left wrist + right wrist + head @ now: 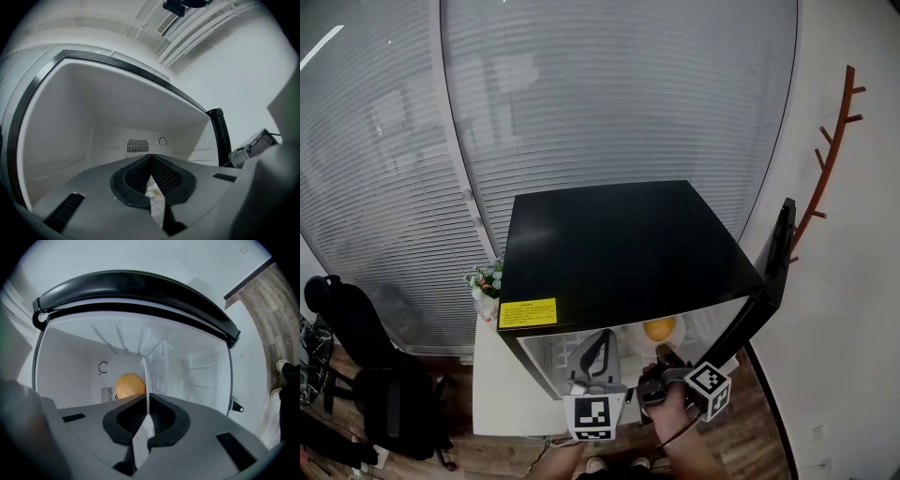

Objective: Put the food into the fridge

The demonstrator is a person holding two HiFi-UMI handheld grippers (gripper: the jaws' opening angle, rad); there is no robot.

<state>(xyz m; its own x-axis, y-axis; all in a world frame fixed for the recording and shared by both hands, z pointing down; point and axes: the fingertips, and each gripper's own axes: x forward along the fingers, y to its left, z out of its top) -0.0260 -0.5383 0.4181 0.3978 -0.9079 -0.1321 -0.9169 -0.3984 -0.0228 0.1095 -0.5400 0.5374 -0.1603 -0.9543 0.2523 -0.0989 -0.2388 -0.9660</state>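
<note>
The black fridge (623, 248) stands with its door (773, 272) swung open to the right. My right gripper (661, 367) (146, 399) is shut on the rim of a thin white plate (143, 427), seen edge-on between the jaws. On the plate lies a round orange-yellow food item (659, 328) (129, 385), at the fridge's opening. My left gripper (598, 361) (151, 161) points into the white fridge interior (84, 131). It is shut on a bit of pale plastic wrapper with yellow print (155, 196). What is in the wrapper is hidden.
The fridge's back wall carries a vent grille (138, 145) and a dial (162, 141). White door shelves (201, 371) show on the right. A white cabinet (492, 375) with flowers (487, 279) adjoins the fridge's left side. A dark office chair (356, 375) and a wall coat rack (830, 155) flank the scene.
</note>
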